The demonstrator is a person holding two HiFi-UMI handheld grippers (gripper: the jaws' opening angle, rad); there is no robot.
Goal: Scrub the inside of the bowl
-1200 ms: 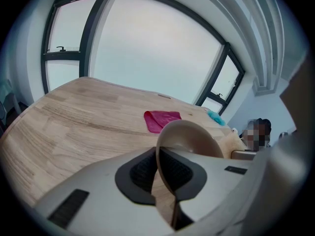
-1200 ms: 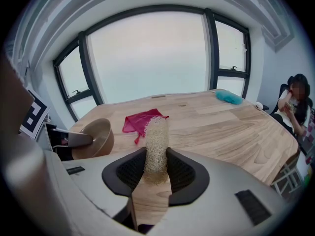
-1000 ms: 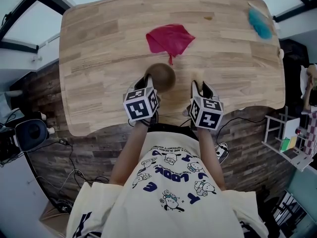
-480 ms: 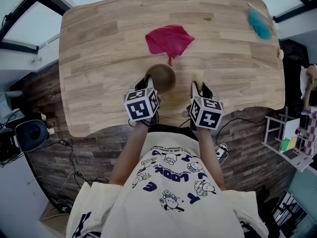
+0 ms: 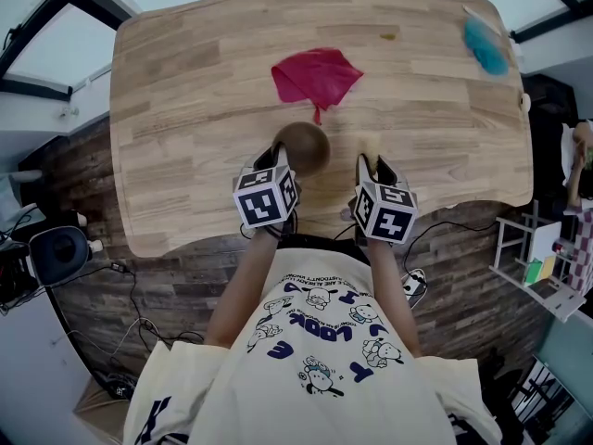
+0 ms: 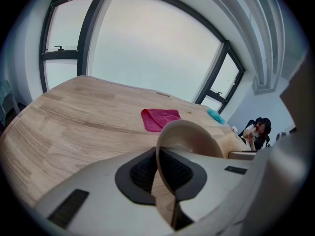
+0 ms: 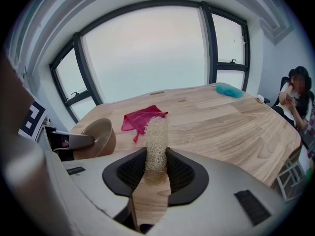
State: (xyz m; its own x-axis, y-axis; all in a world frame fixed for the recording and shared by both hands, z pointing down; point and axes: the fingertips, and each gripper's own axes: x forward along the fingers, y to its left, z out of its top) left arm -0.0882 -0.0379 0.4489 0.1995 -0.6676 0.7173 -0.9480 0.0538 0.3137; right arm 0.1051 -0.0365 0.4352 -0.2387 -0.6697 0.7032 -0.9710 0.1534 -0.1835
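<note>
The bowl [image 5: 304, 145] sits on the tabletop [image 5: 185, 109] close to the person's edge. The left gripper [image 5: 276, 152] has it by the near rim, one jaw inside the wall and one outside, closed tight on that thin edge. From the right gripper view the bowl looks tipped, with its mouth turned towards the right gripper. I cannot tell whether its foot rests flat.

The right gripper [image 5: 378, 161] stands just to the right of the bowl and apart from it. Its jaws are clamped on a pale fibrous scrubber [image 7: 156, 136], which stands upright and pokes out well past the tips. A red cloth [image 5: 317, 72] lies just beyond the bowl, and a teal thing [image 5: 485, 44] lies far off to the bowl's right at the back corner. Neither is in the way.

The scrubbing itself looks not yet begun, since the scrubber is outside the bowl. To do it well, I'd say:

- **Entry:** bring the free end over the right rim and down onto the inner wall, so only fibre meets the bowl, never the jaw tips.
- **Stroke:** press lightly and sweep in circles from the bottom up the sides.
- **Hold:** the left grip has to resist the push. It holds a narrow rim, so a hard shove away from it could twist the bowl loose. Push towards the held side instead.
</note>
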